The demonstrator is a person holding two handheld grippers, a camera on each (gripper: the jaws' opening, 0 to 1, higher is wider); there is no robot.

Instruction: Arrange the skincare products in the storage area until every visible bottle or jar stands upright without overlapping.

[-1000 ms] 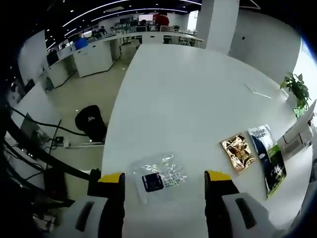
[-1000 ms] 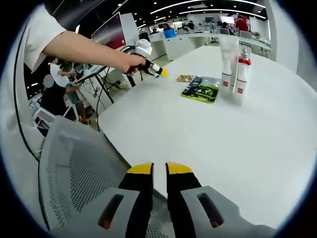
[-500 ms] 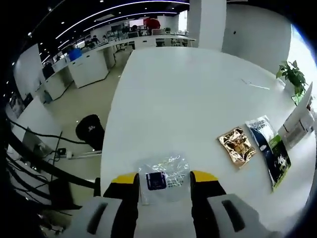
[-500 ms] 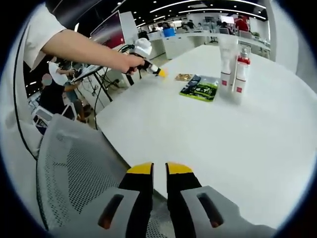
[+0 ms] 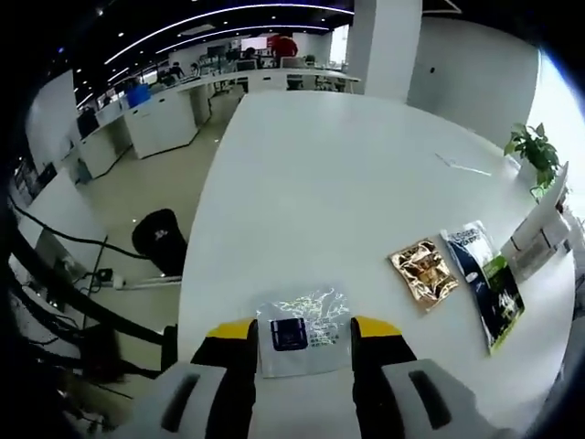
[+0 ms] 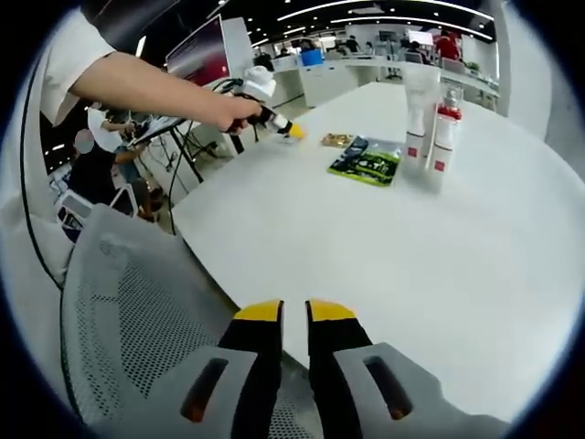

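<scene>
Left gripper view has our left hand-held gripper [image 5: 300, 331] closed in on a flat clear plastic sachet with a dark blue label [image 5: 301, 329], jaws touching its two side edges right near the rim of the white surface [image 5: 356, 174]. We think the risk is the thin film buckling or sliding out, then dropping off that edge. The gold foil sachet [image 5: 421, 273] and the green-and-black packet [image 5: 484, 285] lie flat further along. Over on the other side, the right hand-held gripper [image 6: 292, 312] is nearly shut with nothing in it, hanging above a grey mesh chair [image 6: 137, 311]. The two white bottles, one with a red cap and label [image 6: 431, 123], already stand upright, so a careless swing could knock them.
</scene>
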